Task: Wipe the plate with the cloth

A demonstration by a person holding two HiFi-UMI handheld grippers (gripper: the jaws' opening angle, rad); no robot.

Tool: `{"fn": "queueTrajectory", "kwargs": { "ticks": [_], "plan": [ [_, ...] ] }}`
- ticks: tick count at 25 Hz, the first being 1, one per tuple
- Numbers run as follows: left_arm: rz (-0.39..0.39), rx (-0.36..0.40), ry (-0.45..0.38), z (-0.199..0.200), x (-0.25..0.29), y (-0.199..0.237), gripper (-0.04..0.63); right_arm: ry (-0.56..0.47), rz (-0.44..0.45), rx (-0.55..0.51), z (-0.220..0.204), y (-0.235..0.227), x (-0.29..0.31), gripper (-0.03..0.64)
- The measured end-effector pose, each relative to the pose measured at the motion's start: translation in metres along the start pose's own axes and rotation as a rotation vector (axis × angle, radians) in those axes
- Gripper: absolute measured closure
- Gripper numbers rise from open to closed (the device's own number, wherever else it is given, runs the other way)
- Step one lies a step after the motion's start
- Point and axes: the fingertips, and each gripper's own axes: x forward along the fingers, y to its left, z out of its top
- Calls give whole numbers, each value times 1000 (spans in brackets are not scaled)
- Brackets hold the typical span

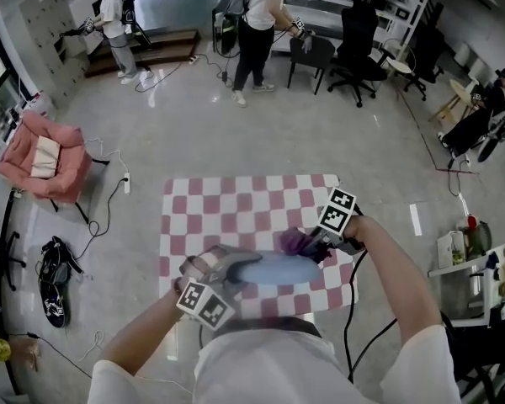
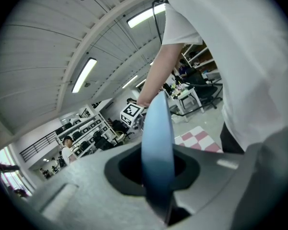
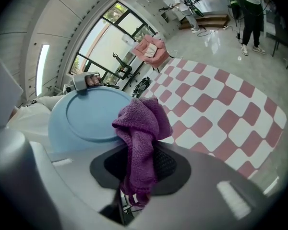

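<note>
A light blue plate (image 1: pixel 276 269) is held above the near edge of the checkered table, and my left gripper (image 1: pixel 227 268) is shut on its rim. In the left gripper view the plate (image 2: pixel 157 150) stands edge-on between the jaws. My right gripper (image 1: pixel 318 244) is shut on a purple cloth (image 1: pixel 299 243), which hangs bunched at the plate's right end. In the right gripper view the cloth (image 3: pixel 141 143) droops from the jaws, its top fold lying against the edge of the plate (image 3: pixel 89 116).
The table (image 1: pixel 236 213) wears a pink-and-white checkered cover. A pink armchair (image 1: pixel 42 160) stands far left and a cart with bottles (image 1: pixel 467 255) at the right. Two people (image 1: pixel 261 23) stand far back near desks and black office chairs (image 1: pixel 353 45).
</note>
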Motion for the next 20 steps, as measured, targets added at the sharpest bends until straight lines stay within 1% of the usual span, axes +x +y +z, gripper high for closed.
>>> {"fn": "queueTrajectory", "kwargs": {
  "ticks": [7,11,16,20],
  "plan": [
    [-14,-3,36,-29,-16,-3,541,-52,-23,37,-2,12,3,525],
    [-17,-18,47,-44,-27,-4,541,-84,-24,44,1,23,11,525],
    [-17,-72,66,-66,-37,-6,543,-133,-21,39,4,36,20,524],
    [-4,-136,81,-83,-43,-3,543,-222,-73,44,11,33,21,523]
  ]
}}
